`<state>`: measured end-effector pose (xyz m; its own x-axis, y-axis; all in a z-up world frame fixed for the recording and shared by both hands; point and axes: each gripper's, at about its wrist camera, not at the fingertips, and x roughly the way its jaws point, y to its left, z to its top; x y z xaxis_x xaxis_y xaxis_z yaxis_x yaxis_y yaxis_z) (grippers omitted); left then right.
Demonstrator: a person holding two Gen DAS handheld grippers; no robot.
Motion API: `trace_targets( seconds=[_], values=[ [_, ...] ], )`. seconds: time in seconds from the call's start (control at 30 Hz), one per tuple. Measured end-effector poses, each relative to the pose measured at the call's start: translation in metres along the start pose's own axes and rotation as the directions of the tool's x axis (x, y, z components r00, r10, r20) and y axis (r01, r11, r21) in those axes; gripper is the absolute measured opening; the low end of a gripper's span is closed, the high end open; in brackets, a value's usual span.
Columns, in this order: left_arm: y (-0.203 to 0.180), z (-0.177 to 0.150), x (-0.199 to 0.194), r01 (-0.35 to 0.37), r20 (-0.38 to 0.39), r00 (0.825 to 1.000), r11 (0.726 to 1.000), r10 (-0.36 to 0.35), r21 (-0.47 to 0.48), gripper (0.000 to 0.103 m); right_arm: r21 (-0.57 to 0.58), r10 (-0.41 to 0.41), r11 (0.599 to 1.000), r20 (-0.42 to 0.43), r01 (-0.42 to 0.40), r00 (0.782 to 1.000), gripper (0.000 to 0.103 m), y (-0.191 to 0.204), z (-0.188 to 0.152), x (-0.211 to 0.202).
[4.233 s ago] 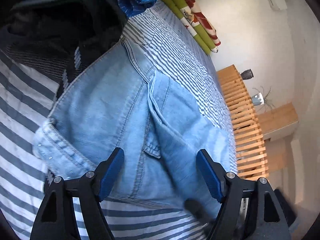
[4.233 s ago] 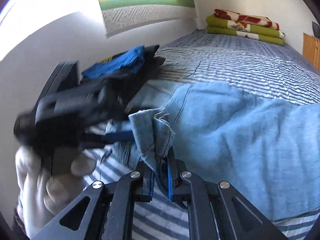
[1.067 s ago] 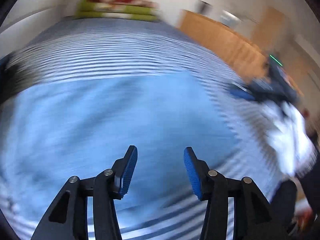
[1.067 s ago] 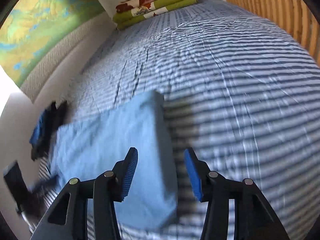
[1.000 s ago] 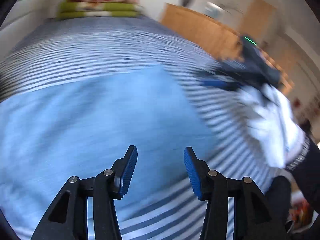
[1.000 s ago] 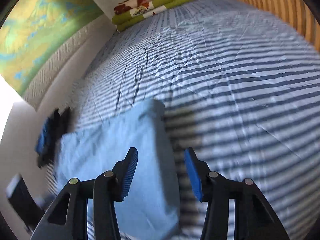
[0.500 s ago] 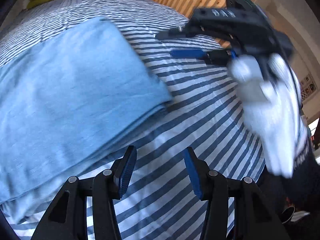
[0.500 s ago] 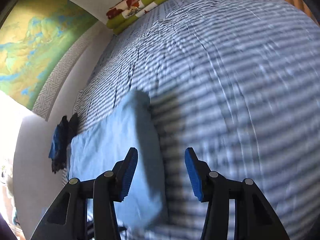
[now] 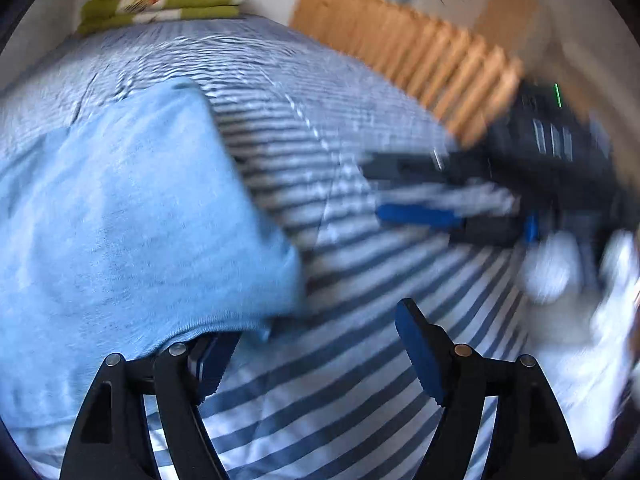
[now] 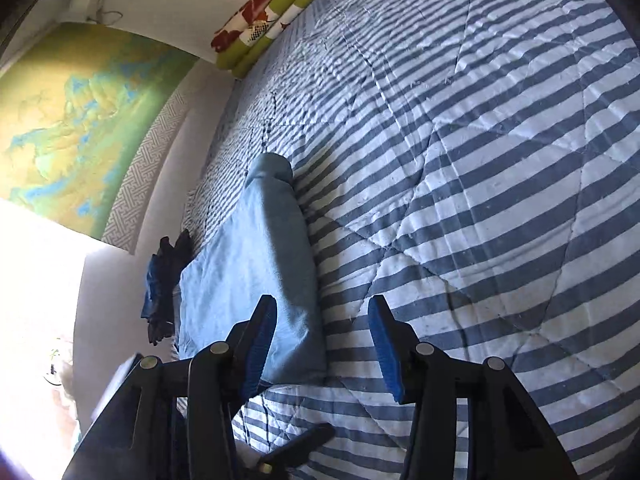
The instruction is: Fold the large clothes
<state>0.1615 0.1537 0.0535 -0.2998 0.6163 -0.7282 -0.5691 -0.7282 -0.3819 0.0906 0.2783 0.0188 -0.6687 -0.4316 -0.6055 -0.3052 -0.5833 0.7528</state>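
Observation:
A light blue denim garment lies folded into a long rectangle on the striped bedspread. My left gripper is open wide at the garment's near right corner, and that corner's edge drapes over its left finger. The right gripper shows blurred at the right, held by a white-gloved hand. From above, the right wrist view shows the garment with my right gripper open over its near right edge and nothing between the fingers.
A pile of dark and blue clothes lies by the wall beyond the garment. Folded green and red blankets sit at the bed's head. A wooden slatted rail runs along the bed's far side. A map poster hangs on the wall.
The left gripper has opened wider and dropped to the garment's near corner, which now covers its left finger. The right gripper, shut on denim four seconds ago, is open and has lifted higher.

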Motion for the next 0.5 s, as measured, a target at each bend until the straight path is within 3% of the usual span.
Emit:
trace_targets(
  seconds=[0.03, 0.07, 0.1, 0.17, 0.23, 0.33, 0.5],
  values=[
    [0.006, 0.005, -0.002, 0.012, 0.011, 1.000, 0.998, -0.011, -0.061, 0.079, 0.001, 0.003, 1.000, 0.004, -0.003, 1.000, 0.044, -0.002, 0.000, -0.003],
    [0.011, 0.009, -0.004, 0.016, 0.002, 1.000, 0.995, -0.016, -0.094, 0.066, 0.008, 0.003, 1.000, 0.014, -0.003, 1.000, 0.044, -0.004, 0.002, -0.008],
    [0.013, 0.014, -0.004, 0.009, -0.011, 1.000, 0.995, -0.010, -0.101, 0.035, 0.009, -0.001, 1.000, 0.018, 0.001, 1.000, 0.044, -0.005, 0.002, -0.011],
    [0.020, 0.025, -0.014, -0.012, -0.021, 1.000, 0.992, 0.010, -0.124, 0.019, -0.008, 0.000, 1.000, 0.024, 0.000, 1.000, 0.043, -0.005, 0.003, -0.016],
    [0.031, 0.034, -0.034, 0.058, 0.020, 0.998, 0.982, -0.055, -0.182, 0.019, -0.030, 0.007, 1.000, 0.013, -0.006, 1.000, 0.043, -0.001, 0.000, -0.017],
    [0.036, 0.053, -0.057, 0.083, 0.075, 0.995, 0.976, -0.069, -0.200, 0.017, -0.056, -0.016, 0.998, -0.015, 0.015, 1.000, 0.041, 0.001, -0.010, -0.007],
    [0.046, 0.066, -0.081, 0.148, 0.144, 0.983, 0.958, -0.115, -0.246, 0.017, -0.074, 0.023, 0.997, -0.090, -0.030, 0.996, 0.033, 0.019, -0.025, 0.024]
  ],
)
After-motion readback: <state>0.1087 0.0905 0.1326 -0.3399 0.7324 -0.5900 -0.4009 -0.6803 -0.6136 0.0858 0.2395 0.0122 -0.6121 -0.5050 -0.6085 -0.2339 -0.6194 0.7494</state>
